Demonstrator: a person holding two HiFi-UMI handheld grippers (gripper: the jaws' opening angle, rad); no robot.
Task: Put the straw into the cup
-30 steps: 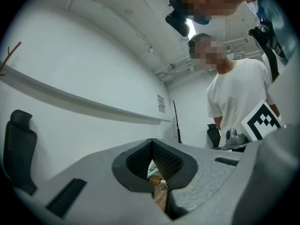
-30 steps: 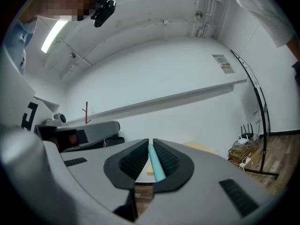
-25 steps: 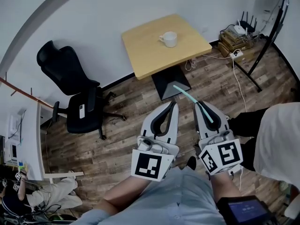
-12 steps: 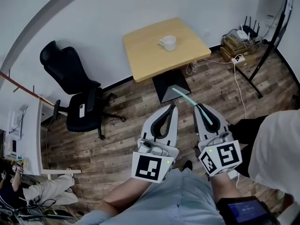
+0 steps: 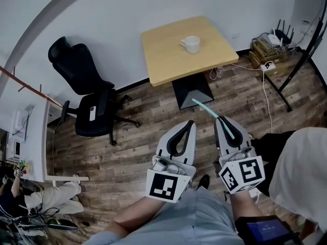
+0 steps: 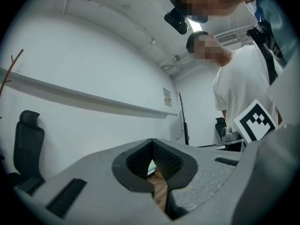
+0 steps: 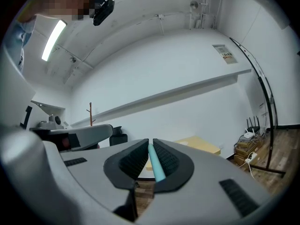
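A white cup (image 5: pixel 192 44) stands on a square wooden table (image 5: pixel 168 60) at the far side of the room, well ahead of both grippers. My right gripper (image 5: pixel 223 120) is shut on a light blue straw (image 5: pixel 210 113), which pokes out forward and to the left past the jaws; the right gripper view shows the straw (image 7: pixel 155 163) clamped between the dark pads. Beside it, my left gripper (image 5: pixel 188 123) is shut with nothing in it. In the left gripper view the left gripper (image 6: pixel 153 149) has its tips together. Both hang above the wooden floor, short of the table.
A black office chair (image 5: pixel 84 97) stands left of the table against the white wall. Right of the table lie cables, a power strip (image 5: pixel 266 66), a router on boxes (image 5: pixel 278 40) and a black stand. A person in white stands at my right. Another person sits at bottom left.
The view has shifted: table and cup sit slightly further right and higher in the head view. Both grippers stay shut, a little lower in the view, the straw still held in the right one.
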